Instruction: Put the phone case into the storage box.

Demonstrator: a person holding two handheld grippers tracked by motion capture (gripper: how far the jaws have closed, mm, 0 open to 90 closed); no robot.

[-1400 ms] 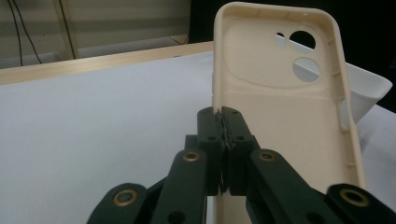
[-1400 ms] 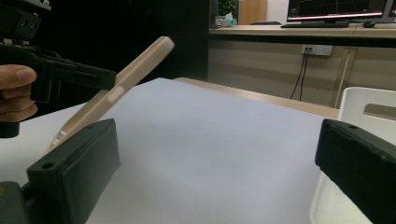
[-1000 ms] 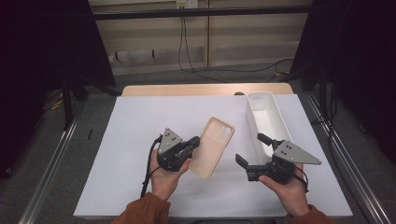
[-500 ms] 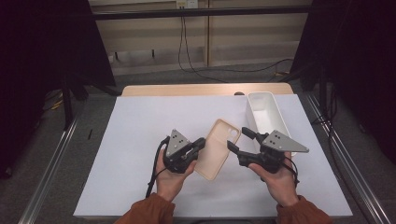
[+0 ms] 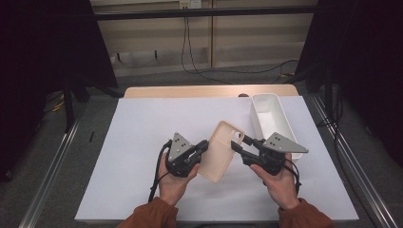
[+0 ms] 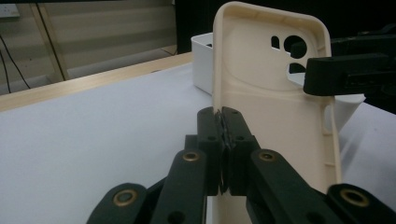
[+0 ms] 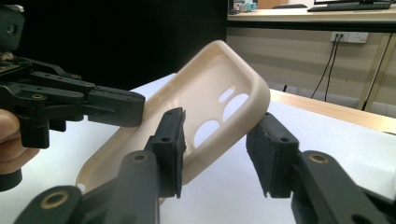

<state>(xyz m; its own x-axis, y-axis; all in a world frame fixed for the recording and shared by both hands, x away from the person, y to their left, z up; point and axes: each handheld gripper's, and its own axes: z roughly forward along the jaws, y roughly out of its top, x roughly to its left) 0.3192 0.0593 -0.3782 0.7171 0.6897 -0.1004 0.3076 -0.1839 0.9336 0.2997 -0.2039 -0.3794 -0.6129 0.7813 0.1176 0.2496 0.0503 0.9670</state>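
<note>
Overhead, a cream, soft-looking phone case point(image 5: 220, 151) hangs above the white-papered counter point(image 5: 133, 128) between both tongs. Left tongs point(image 6: 223, 135) clench its thin rim — right tongs point(image 7: 219, 144), just closing, straddle its rounded corner, pads not clearly pressing.

Phone case point(image 5: 221, 151) left of tray point(image 5: 273, 119)

And here's the counter point(image 5: 142, 91), a pale wooden top almost wholly covered by a white sheet point(image 5: 142, 142), with a long white tray point(image 5: 259, 118) sitting on that sheet at its far right corner.
</note>
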